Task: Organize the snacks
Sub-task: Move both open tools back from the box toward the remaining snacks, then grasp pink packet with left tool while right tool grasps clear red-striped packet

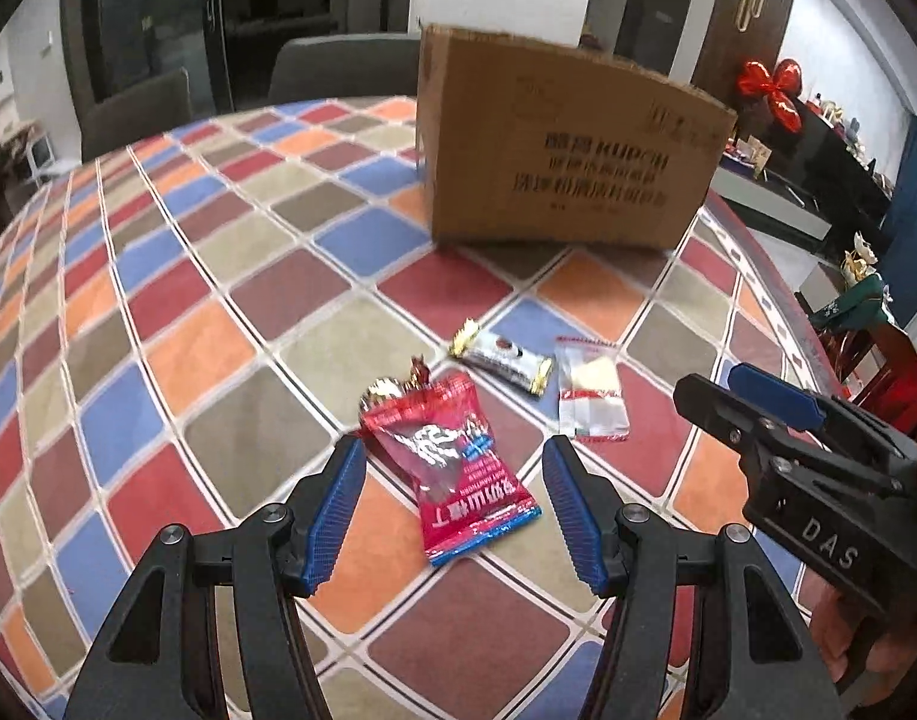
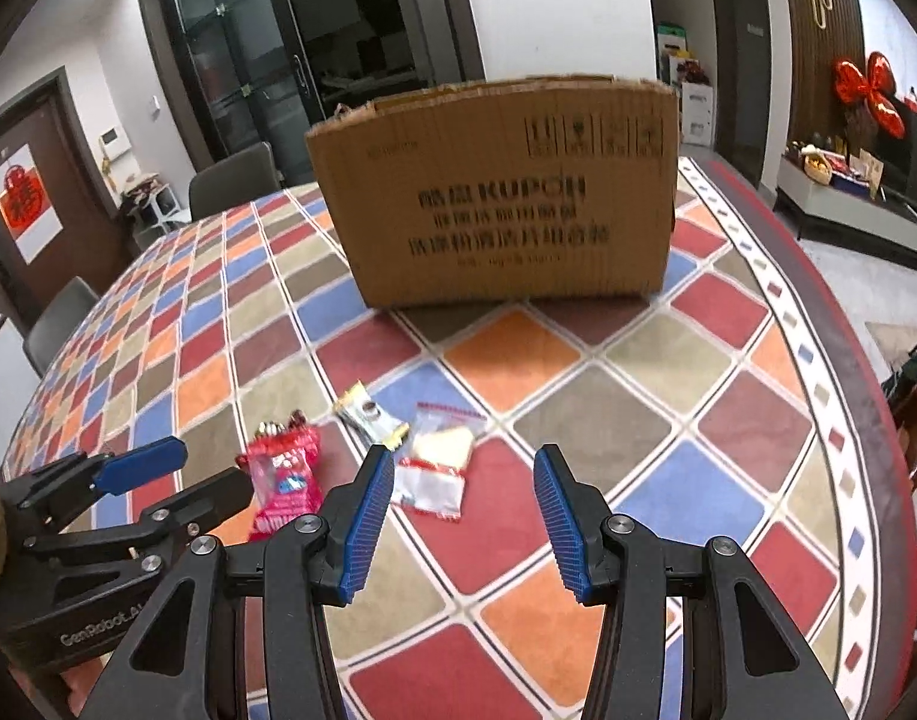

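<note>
From the left wrist, the left gripper [image 1: 452, 501] is seen spread over the red pack [image 1: 452, 462], nothing pinched, with the box [image 1: 554, 144] farther back, and from the right wrist, the right gripper [image 2: 464, 510] is spread too, near the clear bag [image 2: 437, 468].

Three snacks lie on a chequered tablecloth [image 1: 218, 312]

The left gripper [image 1: 452, 516] hangs open over a red packet [image 1: 452, 468], beside a silver bar [image 1: 500, 357] and clear sachet [image 1: 590, 390]; a cardboard box [image 1: 554, 144] stands behind.
</note>
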Action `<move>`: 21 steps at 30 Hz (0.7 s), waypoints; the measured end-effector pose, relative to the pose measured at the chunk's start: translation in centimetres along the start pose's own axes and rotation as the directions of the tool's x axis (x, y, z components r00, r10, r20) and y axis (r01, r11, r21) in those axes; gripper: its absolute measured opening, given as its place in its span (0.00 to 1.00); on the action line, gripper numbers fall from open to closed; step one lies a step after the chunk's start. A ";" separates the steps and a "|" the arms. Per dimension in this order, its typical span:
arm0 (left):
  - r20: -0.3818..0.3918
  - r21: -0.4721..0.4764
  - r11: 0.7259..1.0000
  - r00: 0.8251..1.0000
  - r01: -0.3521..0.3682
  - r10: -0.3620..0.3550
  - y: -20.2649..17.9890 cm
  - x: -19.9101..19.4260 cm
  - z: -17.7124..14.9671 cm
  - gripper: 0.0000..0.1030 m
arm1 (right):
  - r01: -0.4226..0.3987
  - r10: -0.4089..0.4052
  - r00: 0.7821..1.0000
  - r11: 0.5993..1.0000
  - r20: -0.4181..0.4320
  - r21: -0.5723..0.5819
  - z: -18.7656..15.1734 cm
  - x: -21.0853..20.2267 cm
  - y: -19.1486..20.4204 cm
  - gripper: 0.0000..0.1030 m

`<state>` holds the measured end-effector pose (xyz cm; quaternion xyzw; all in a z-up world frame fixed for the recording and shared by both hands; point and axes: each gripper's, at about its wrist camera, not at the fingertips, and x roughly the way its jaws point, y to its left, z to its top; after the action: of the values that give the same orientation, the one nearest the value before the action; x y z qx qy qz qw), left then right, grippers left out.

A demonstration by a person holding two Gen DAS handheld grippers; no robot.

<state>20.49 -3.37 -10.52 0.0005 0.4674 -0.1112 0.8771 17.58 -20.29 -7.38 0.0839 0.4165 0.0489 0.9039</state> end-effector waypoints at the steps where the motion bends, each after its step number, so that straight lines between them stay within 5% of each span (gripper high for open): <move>1: -0.009 -0.004 1.000 1.000 0.001 -0.001 0.0 0.4 -0.1 0.58 | 0.002 -0.002 1.000 1.000 -0.010 0.003 -0.2 0.2 -0.1 0.48; 11: -0.032 0.002 0.998 0.998 -0.062 0.062 -0.3 3.3 -0.5 0.58 | 0.002 0.001 0.998 0.999 -0.065 0.040 -1.3 1.9 -0.8 0.48; 21: -0.048 -0.024 1.000 0.999 -0.018 0.017 0.4 4.6 -0.8 0.51 | -0.037 0.041 0.992 0.998 -0.116 0.041 -0.9 4.1 -0.3 0.48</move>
<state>22.40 -3.76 -14.79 -0.0035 0.4895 -0.0980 0.8665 19.57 -19.89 -11.03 0.1063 0.4677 0.0634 0.8752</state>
